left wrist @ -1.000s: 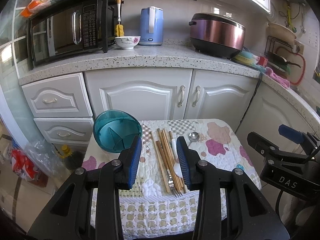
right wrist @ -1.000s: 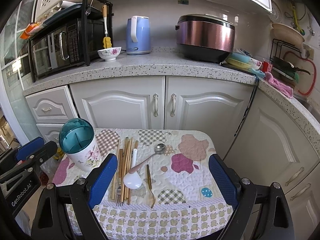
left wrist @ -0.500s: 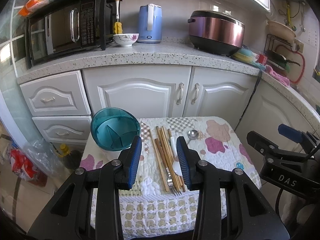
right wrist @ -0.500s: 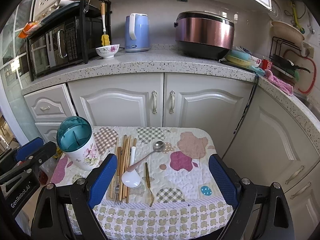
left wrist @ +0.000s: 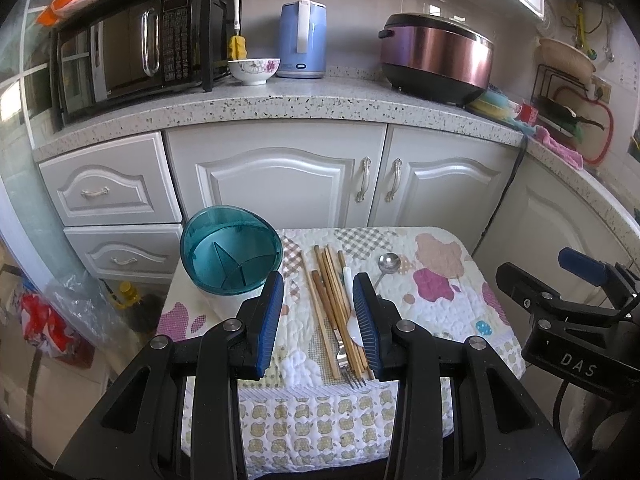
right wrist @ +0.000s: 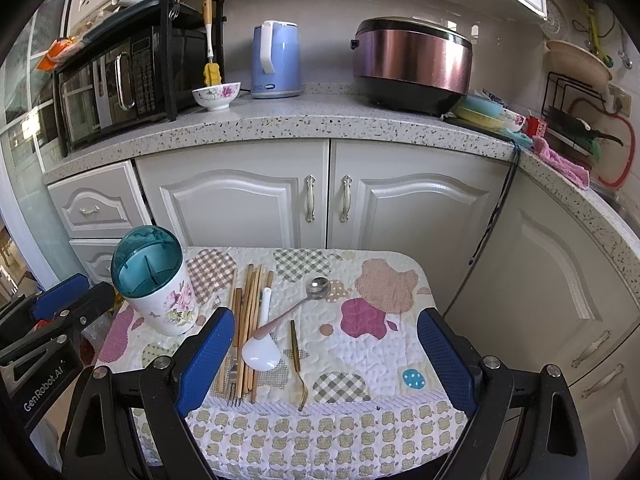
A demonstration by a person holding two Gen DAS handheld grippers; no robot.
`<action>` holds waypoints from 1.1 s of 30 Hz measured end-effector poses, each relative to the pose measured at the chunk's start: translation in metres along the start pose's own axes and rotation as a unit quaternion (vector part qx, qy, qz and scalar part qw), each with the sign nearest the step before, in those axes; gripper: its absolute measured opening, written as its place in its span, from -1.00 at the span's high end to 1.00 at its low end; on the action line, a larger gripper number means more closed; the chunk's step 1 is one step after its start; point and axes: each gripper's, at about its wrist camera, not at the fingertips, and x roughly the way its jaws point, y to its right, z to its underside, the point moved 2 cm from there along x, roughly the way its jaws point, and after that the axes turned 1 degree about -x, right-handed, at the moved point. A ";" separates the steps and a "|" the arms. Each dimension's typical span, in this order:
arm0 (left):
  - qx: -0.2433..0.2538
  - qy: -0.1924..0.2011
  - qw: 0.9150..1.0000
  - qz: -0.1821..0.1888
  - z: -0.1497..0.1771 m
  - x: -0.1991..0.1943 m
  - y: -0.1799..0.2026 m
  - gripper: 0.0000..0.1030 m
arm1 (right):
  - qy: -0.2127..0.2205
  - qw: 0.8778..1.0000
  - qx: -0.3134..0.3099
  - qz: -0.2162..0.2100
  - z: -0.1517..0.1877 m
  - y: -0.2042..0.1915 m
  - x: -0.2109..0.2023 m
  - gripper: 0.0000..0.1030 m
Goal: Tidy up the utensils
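Note:
A white floral utensil holder with a teal divided top (right wrist: 150, 280) stands at the table's left; it also shows in the left wrist view (left wrist: 231, 250). Beside it lie several wooden chopsticks (right wrist: 249, 320), a silver fork (right wrist: 233, 384), a white ceramic spoon (right wrist: 261, 346), a metal spoon (right wrist: 308, 296) and a gold fork (right wrist: 298, 364). The chopsticks (left wrist: 332, 300) lie between my left gripper's fingers in its view. My left gripper (left wrist: 318, 320) is partly open and empty above the table's near edge. My right gripper (right wrist: 326, 354) is wide open and empty.
A small table with a patchwork cloth (right wrist: 380, 320) stands before white cabinets (right wrist: 312, 200). The counter above holds a microwave (right wrist: 120, 80), a bowl (right wrist: 216, 94), a blue kettle (right wrist: 278, 60) and a rice cooker (right wrist: 412, 64). A counter runs along the right (right wrist: 580, 200).
Both grippers have shifted slightly, so the table and counter sit a little differently in each view. The jaw openings are unchanged and nothing was picked up.

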 end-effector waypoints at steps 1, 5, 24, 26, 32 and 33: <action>0.000 0.000 1.000 -0.001 0.000 0.001 0.000 0.31 | -0.001 1.000 -0.001 0.000 0.000 0.000 0.001 -0.77; -0.002 -0.006 1.000 -0.003 0.001 0.004 -0.002 0.31 | -0.004 1.000 -0.002 -0.001 0.000 -0.001 0.004 -0.77; -0.005 -0.025 1.000 -0.010 0.008 0.022 -0.006 0.31 | -0.030 0.999 -0.013 -0.007 0.007 -0.009 0.023 -0.77; -0.006 -0.028 1.000 -0.010 0.009 0.025 -0.007 0.31 | -0.033 0.999 -0.014 -0.007 0.007 -0.010 0.025 -0.77; -0.015 -0.041 0.999 -0.006 0.012 0.034 -0.017 0.31 | -0.045 0.999 -0.012 -0.014 0.009 -0.009 0.037 -0.77; -0.015 -0.044 0.999 -0.007 0.014 0.037 -0.020 0.31 | -0.049 0.999 -0.011 -0.016 0.010 -0.008 0.040 -0.77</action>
